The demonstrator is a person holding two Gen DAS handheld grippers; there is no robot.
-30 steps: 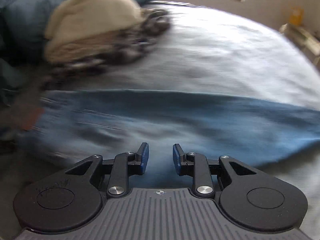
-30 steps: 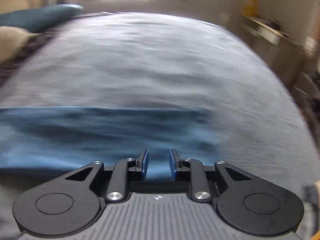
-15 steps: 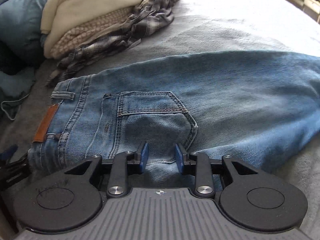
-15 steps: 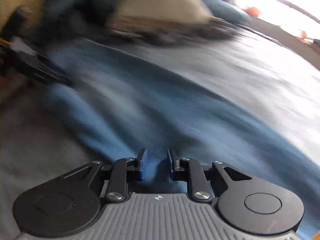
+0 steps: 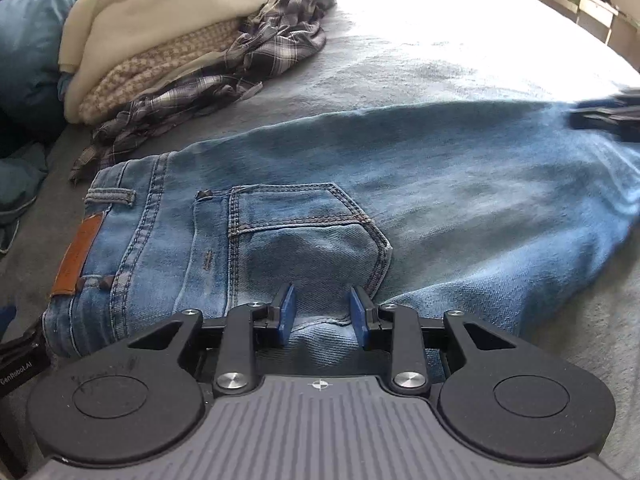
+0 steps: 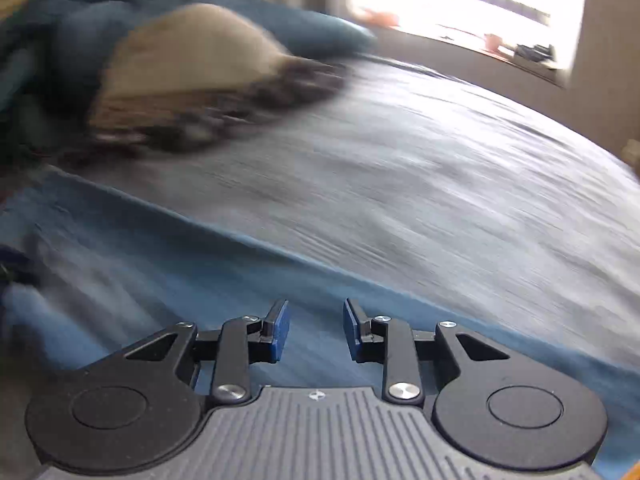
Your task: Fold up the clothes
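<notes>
Left gripper [image 5: 322, 312] spread above jeans [image 5: 400, 184]; right gripper [image 6: 316, 330] opening, seemingly empty over blurred denim.

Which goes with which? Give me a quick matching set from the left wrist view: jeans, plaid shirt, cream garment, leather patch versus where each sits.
1 jeans
2 plaid shirt
3 cream garment
4 leather patch

A on top of the pile
B sewn at the waistband
C spread flat on the bed
D crumpled at the pile's edge

Pairs: 1-C, 2-D, 3-A, 4-B
</notes>
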